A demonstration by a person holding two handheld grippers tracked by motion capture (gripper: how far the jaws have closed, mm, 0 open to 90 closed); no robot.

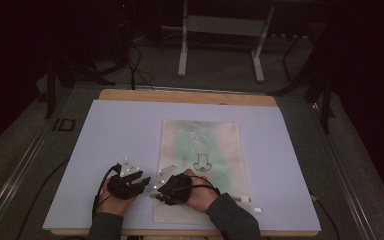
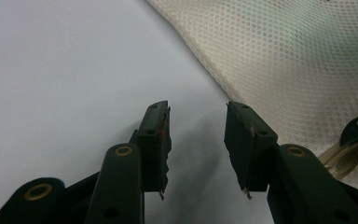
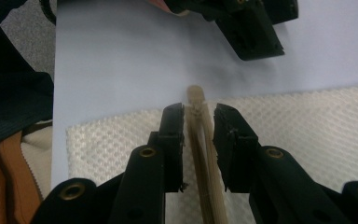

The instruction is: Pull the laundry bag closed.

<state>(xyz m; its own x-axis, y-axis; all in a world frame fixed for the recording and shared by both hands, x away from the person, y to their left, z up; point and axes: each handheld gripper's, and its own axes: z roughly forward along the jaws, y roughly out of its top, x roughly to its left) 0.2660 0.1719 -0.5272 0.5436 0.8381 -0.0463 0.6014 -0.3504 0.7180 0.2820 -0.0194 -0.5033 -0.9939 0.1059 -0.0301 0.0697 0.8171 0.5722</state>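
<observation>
Right gripper (image 3: 199, 122) seemingly pinching mesh bag (image 3: 307, 121) zipper strip (image 3: 200, 140)

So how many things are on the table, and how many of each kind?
Mesh bags: 1
Grippers: 2, the left gripper and the right gripper
Hands holding them: 2, the left hand and the right hand
Total: 5

We see a mesh bag (image 1: 205, 165) lying on the board (image 1: 120, 130), right of its middle, reaching to the near edge; both grippers sit at the bag's near left corner, the left gripper (image 1: 141, 181) just off it, the right gripper (image 1: 156, 192) over it
</observation>
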